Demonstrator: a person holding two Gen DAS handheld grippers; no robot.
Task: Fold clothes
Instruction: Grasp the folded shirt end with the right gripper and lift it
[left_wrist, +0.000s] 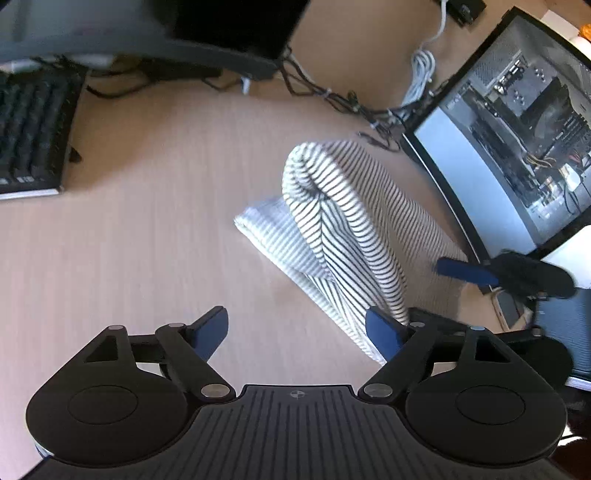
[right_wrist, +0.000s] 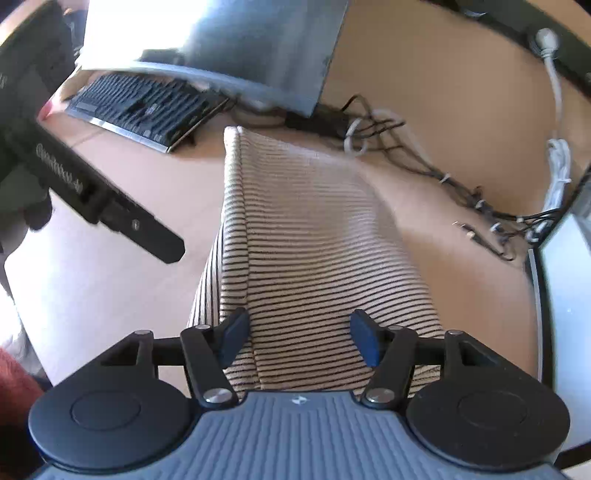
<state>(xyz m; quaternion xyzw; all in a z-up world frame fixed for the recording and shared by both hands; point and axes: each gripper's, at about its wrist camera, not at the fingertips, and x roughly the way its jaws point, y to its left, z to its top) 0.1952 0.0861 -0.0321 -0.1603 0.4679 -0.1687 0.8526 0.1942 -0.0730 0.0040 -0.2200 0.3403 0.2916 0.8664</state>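
The left gripper stands with its jaws wide apart and nothing pressed between them. Bare light wooden desk surface fills the gap between its blue pads. The white garment with thin black stripes lies ahead of the jaws and to their right. Its near end reaches the right pad, but contact there cannot be confirmed. The garment is doubled over, with a rounded fold raised at its far end and a flat layer spread beneath.

The right gripper stands with its jaws partly open. The striped garment lies directly under and ahead of them, and its cloth spans the gap between both blue pads. Whether the pads press on the cloth cannot be told from this view. A lengthwise fold edge runs forward from just inside the left pad.

Beyond the right jaws, at the far side of the garment, stand a black computer keyboard and a tilted dark monitor. A bundle of black and white cables lies ahead and to the right. The left gripper's black body enters from the left side of the right wrist view, well clear of the pads.
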